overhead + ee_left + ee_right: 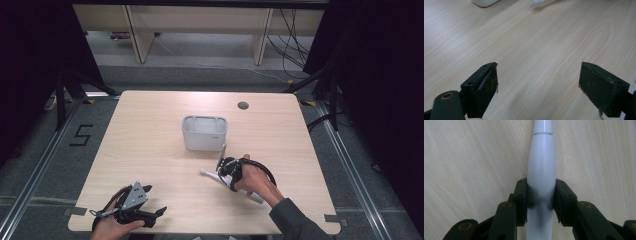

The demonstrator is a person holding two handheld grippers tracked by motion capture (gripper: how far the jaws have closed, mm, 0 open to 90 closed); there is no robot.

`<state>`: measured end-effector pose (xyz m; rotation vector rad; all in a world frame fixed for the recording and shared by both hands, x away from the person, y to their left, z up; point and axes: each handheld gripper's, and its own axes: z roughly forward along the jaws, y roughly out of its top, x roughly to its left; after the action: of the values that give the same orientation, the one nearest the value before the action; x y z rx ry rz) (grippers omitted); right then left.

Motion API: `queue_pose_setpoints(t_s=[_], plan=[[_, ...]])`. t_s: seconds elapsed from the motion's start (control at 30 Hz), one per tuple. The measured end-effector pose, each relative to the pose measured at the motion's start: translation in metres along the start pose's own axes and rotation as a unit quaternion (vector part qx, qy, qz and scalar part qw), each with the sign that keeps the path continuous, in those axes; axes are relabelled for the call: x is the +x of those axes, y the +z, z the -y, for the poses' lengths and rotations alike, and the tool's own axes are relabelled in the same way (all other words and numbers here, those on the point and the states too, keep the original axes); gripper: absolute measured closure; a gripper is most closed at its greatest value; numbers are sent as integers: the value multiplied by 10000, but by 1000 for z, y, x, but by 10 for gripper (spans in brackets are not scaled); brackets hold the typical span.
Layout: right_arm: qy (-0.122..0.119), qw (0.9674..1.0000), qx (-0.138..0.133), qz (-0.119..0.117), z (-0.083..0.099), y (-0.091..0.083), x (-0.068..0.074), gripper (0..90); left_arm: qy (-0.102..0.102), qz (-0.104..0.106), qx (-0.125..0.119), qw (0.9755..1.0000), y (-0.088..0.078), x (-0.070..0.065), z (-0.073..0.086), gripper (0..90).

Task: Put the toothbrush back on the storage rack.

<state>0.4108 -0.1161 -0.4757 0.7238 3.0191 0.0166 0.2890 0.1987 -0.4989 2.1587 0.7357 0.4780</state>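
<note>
My right gripper (541,202) has its two black jaws pinched onto the thick handle of a white, smooth plastic electric toothbrush (541,170); in the right gripper view the pads press against both flanks of the rounded body, just below its widest swell. From the high view the toothbrush (210,175) lies flat on the pale wood-grain table (150,140), near the front edge on my right side, its slim head end pointing left and its butt end hidden under my right hand (255,180). The white rectangular plastic holder (204,132) stands just beyond it, toward the table's middle, apart from the brush.

I judge the handle to be stiff and fairly light but top-heavy toward the fat end, and its glossy, curved shell looks slippery: it could roll or squirt out of flat pads. Gripping on the thick middle, where I am now, seems the safest place, since the narrow neck would twist and might be the weaker part. I would squeeze firmly, square to the axis, before lifting.

My left gripper (539,87) rests at the near left corner of the table with its jaws spread wide, nothing between them but bare wood.
</note>
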Motion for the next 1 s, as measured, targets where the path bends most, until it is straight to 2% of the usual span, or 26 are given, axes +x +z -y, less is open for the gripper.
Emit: queue_pose_setpoints(t_s=[0.07, 0.13, 0.17, 0.23, 0.27, 0.37, 0.43, 0.5, 0.6, 0.63, 0.67, 0.7, 0.8, 0.87, 0.97, 1.0], plan=[[8, 10000, 69, -5, -2, 0, 2, 664, 34, 13, 11, 10000, 0, 1, 0, 151], [-157, 9997, 170, 42, -4, 0, 0, 664, 60, 8, 16, 10000, 0, 1, 0, 151], [-44, 9999, 166, 1, -4, 1, 2, 664, 57, 7, 16, 10000, 0, 1, 0, 151], [-50, 9998, 199, -63, -6, 1, 1, 665, 52, 8, 16, 10000, 0, 1, 0, 151], [-88, 9997, 211, -1, -6, 0, 1, 665, 57, 7, 20, 10000, 0, 1, 0, 151], [-47, 9997, 225, -46, -6, 1, 1, 665, 63, 11, 20, 10000, 0, 1, 0, 151], [-151, 9996, 232, -26, -5, 1, 0, 666, 54, 8, 15, 10000, 0, 1, 0, 152], [-56, 9998, 187, -71, -5, 1, 1, 666, 57, 6, 16, 10000, 0, 1, 0, 151], [-61, 9999, 140, -69, -3, -2, 1, 667, 51, 6, 11, 10000, 0, 1, 0, 151], [-117, 9999, 12, -89, -2, -3, 1, 667, 61, 31, 49, 10000, -1, 1, 0, 151], [-135, 9999, -4, -21, 0, -5, 0, 667, 49, -2, 19, 10000, 0, 1, 0, 151], [-282, 9996, -65, 27, 1, -8, -1, 667, 40, 18, 1, 10000, 0, 1, 0, 151], [-165, 9996, -221, 67, 6, -15, 2, 668, 51, 3, 14, 10000, 0, 1, 0, 151], [-233, 9991, -343, 87, 8, -21, 2, 668, 45, -1, 6, 10000, 0, 1, 0, 151], [-258, 9973, -675, 101, 15, -32, 1, 668, 21, 1, -9, 10000, 0, 0, 0, 151], [-143, 9967, -786, 108, 17, -36, 2, 668, 6, 3, -2, 10000, 0, 0, 0, 151]])
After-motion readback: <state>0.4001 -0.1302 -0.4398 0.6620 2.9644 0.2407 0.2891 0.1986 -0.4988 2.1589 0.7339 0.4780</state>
